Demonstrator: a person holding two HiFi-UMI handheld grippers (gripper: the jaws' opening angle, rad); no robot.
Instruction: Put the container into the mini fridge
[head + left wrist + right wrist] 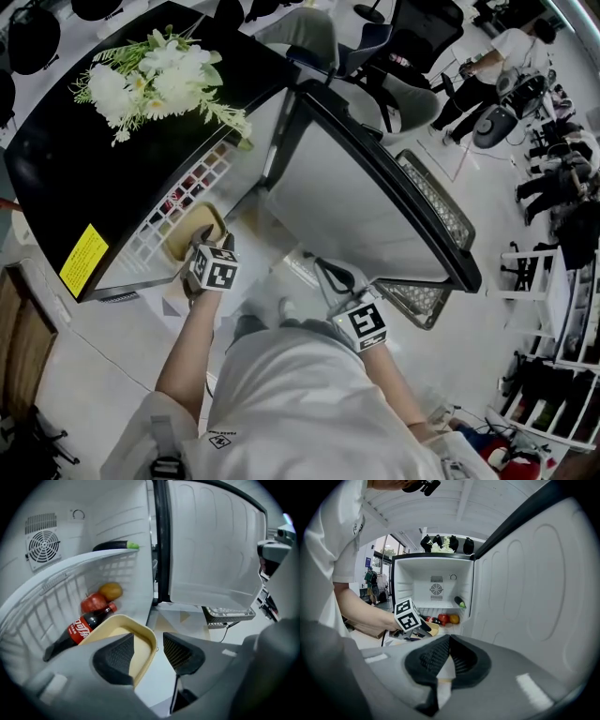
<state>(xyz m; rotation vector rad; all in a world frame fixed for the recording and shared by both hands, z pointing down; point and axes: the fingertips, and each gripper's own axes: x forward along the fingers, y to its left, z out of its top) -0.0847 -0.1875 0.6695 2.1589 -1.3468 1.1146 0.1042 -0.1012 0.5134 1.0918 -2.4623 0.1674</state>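
**Item: container at fridge mouth, left claw slack around its rim**

- Left gripper (147, 639), nearest the lens, lower centre of its own view: jaws wide apart. One pad sits over the hollow of the container (117, 626) and the other outside its wall. I see no squeeze on the rim.
- Container: beige, shallow, on the floor of the mini fridge (84, 159) near the front edge, under the wire shelf (70, 569). Whether it overhangs the edge I cannot tell.
- Cola bottle (79, 630): lying just behind the container, at left of frame. A red fruit (93, 603) and a yellow one (110, 591) sit beyond it.
- Right gripper (449, 638): jaws together, nothing visibly between them, low beside the open door (356, 197).

Hazards, my reading:
- If I pull the left claw back carelessly, the inner pad may hook the rim and drag the container out.
- If the container sits too far forward, the door may strike it on closing.
- Pushing it deeper could roll the bottle into the fruit.
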